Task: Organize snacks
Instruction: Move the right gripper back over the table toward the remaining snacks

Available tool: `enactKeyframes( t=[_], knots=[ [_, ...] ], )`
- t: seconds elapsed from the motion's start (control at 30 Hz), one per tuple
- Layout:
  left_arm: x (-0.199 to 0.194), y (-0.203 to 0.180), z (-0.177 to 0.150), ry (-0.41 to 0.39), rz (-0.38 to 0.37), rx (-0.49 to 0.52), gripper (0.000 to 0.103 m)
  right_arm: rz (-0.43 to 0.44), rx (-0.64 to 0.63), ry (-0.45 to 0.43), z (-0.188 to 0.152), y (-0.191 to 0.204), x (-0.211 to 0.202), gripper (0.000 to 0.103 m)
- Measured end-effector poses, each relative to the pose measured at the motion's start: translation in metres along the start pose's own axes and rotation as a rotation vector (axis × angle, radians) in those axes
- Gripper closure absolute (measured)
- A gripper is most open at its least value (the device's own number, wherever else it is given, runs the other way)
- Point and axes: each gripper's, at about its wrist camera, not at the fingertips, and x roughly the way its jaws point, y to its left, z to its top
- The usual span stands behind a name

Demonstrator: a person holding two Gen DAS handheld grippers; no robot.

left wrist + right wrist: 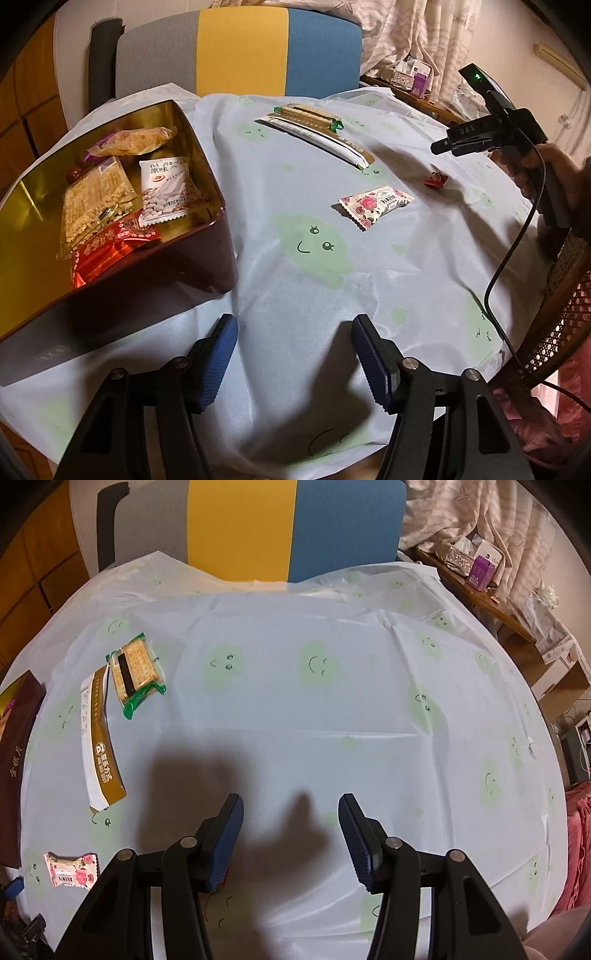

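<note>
A dark red tin (207,258) with a gold lining stands at the table's left and holds several snack packets. On the cloth lie a green-ended biscuit pack (306,114), a long white-and-gold sachet (332,142), a pink rose-print candy (375,206) and a small red candy (436,180). My left gripper (295,328) hangs open over bare cloth beside the tin's near corner. My right gripper (291,805) is open too, with nothing between its fingers; a sliver of red wrapper (223,880) shows behind its left finger. The biscuit pack (136,675), sachet (99,738) and pink candy (72,871) lie to its left.
A round table under a pale cloth (332,738) with green smiley prints. A grey, yellow and blue chair back (240,51) stands behind it. A hand (554,166) holds the right tool, whose cable (517,240) trails past a cane chair (565,302).
</note>
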Motion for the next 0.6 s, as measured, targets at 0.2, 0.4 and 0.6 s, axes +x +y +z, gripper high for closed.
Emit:
enactKeyframes(
  t=[0.2,0.4,0.6],
  knots=[
    [-0.001,-0.008,0.007,0.017,-0.012,0.01,0.038,-0.012,-0.02,0.032,-0.004,0.004,0.004,0.048],
    [-0.009,-0.023,0.025,-0.001,-0.06,0.033,0.038,-0.006,-0.021,0.03,-0.004,0.005,0.002,0.048],
    [-0.018,-0.042,0.054,-0.026,-0.065,0.076,0.038,0.016,-0.029,0.015,-0.004,0.008,-0.002,0.048]
  ],
)
